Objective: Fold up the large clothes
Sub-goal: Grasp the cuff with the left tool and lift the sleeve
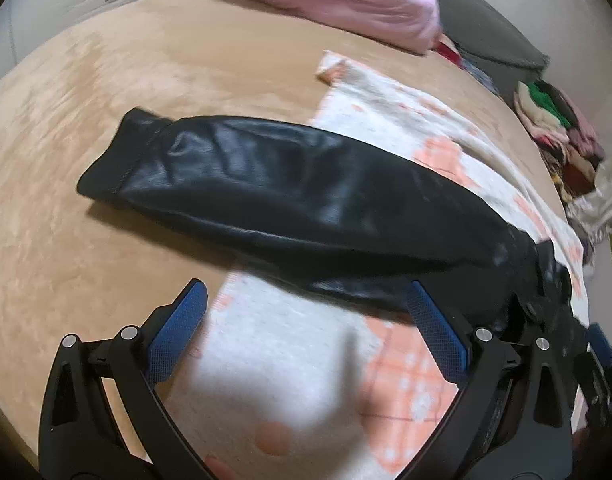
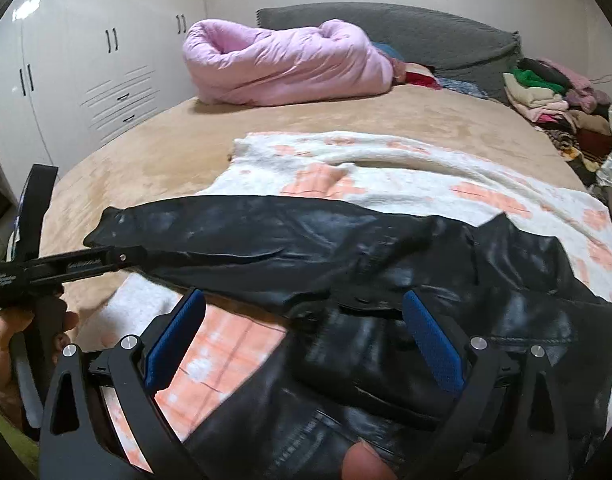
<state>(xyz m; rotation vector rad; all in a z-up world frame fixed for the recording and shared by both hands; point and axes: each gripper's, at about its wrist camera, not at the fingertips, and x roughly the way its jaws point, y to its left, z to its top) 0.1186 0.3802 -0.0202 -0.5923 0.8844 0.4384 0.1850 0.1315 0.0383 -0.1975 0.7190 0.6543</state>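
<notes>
The black leather-look jacket [image 2: 385, 288] is laid on a white-and-peach patterned fleece blanket [image 2: 405, 176] over the tan bed [image 2: 146, 152] — presumably as a flat folding surface. One sleeve [image 1: 266, 184] is extended, its long axis running from lower right to the cuff at upper left of the frame. Left gripper [image 1: 306, 332] and right gripper [image 2: 302, 340] are both spread — nothing is pinched.
</notes>
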